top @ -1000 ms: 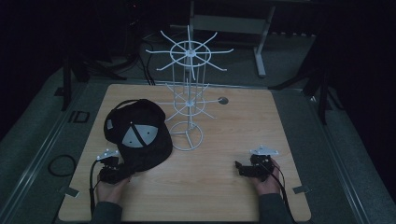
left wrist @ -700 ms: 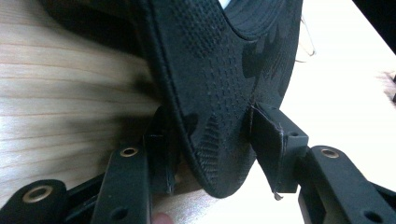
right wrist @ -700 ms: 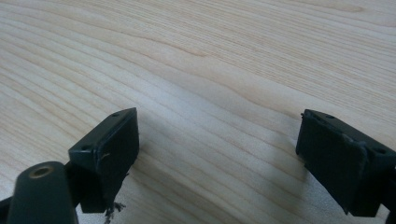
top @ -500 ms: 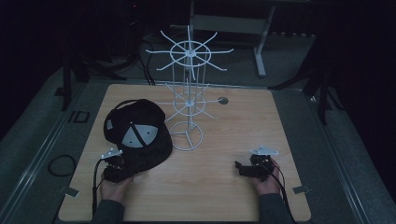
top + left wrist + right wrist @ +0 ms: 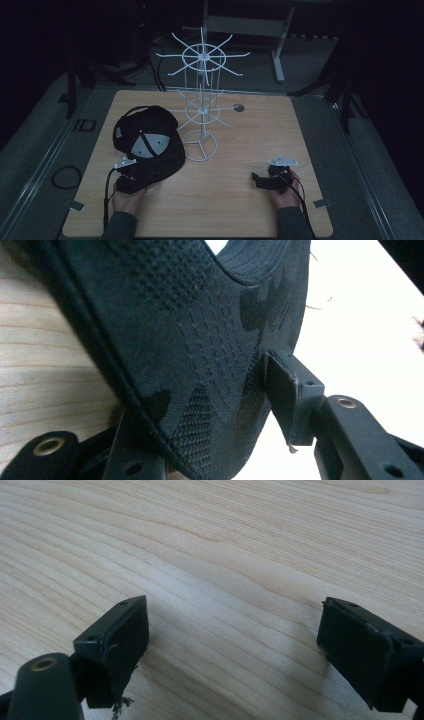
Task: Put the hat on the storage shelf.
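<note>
Wooden table (image 5: 240,210) in dark room, left gripper (image 5: 131,176) clamped on black cap (image 5: 147,140), right gripper (image 5: 260,181) wide open, empty.

Left tongs (image 5: 200,440) jaw hidden behind cap (image 5: 200,340); cap cropped.

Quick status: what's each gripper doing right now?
Left gripper: jaws around the black cap's brim; full closure unclear.
Right gripper: open, empty, over the wooden table.

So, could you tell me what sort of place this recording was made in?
Probably a lab or studio set up for recording manipulation, not a shop or home. A wooden table stands alone on grey flooring in a dark room, with only a white wire rack and a black cap on it.
</note>
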Available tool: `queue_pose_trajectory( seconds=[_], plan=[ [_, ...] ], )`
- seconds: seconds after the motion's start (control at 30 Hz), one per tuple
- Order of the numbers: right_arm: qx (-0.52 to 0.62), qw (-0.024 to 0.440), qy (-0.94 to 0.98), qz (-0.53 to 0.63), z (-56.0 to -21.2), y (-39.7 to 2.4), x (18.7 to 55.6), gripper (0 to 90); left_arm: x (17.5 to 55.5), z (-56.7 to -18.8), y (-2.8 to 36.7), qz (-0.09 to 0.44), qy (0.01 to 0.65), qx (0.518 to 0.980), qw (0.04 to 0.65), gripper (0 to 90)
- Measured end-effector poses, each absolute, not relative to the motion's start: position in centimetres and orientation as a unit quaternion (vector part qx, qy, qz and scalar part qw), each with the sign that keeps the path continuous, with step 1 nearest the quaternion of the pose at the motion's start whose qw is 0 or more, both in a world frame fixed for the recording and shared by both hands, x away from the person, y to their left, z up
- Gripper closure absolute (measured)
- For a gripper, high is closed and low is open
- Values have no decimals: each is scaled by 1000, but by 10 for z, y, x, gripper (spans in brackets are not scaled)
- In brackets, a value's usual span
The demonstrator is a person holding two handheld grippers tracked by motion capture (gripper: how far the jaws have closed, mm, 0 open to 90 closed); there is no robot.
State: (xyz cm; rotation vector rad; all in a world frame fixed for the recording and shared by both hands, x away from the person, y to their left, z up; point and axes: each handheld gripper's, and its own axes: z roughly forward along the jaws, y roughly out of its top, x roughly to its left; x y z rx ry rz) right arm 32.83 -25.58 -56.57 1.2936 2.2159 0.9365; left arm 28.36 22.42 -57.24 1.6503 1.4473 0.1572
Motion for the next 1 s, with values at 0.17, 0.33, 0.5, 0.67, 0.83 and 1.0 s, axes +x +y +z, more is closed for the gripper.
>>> queue_pose_trajectory(
  seconds=[0.17, 0.33, 0.5, 0.67, 0.83, 1.0],
  plan=[
    [464, 204, 794, 336, -566, -256, 328, 130, 282, -568, 221, 64, 571, 673, 466, 707],
    [464, 203, 794, 335, -566, -256, 328, 129, 281, -560, 219, 60, 555, 665, 496, 777],
    [464, 203, 794, 335, -566, -256, 328, 129, 281, -558, 220, 55, 562, 655, 502, 805],
    [464, 203, 794, 335, -566, -256, 328, 129, 281, -551, 224, 64, 566, 648, 505, 851],
    [465, 203, 794, 335, -566, -256, 328, 129, 281, -541, 224, 80, 568, 650, 498, 866],
    [465, 203, 794, 335, -566, -256, 328, 129, 282, -538, 227, 87, 574, 642, 501, 866]
  ],
)
